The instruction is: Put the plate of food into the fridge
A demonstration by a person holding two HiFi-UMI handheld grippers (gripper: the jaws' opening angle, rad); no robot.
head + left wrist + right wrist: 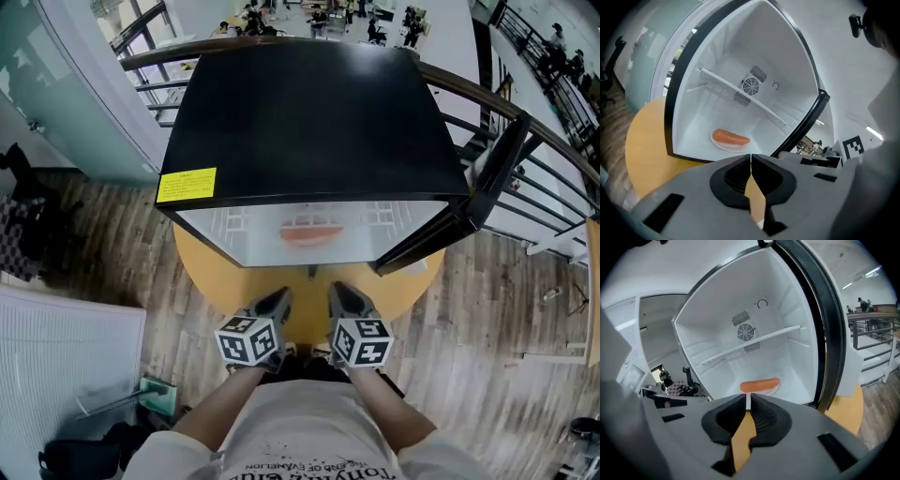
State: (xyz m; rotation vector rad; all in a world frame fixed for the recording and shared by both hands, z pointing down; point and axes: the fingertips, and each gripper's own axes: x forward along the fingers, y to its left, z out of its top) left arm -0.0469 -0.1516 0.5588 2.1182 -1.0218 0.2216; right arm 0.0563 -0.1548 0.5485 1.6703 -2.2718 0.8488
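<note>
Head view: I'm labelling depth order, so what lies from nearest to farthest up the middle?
White printed shirt, left claw and right claw abreast, round yellow table, white plate with orange sausage, black fridge top.

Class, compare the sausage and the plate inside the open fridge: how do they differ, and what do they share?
The sausage is orange-red; the plate is white. The sausage is long and rounded; the plate is flat. The sausage lies on top; the plate sits on the fridge floor. Both are inside the fridge.
</note>
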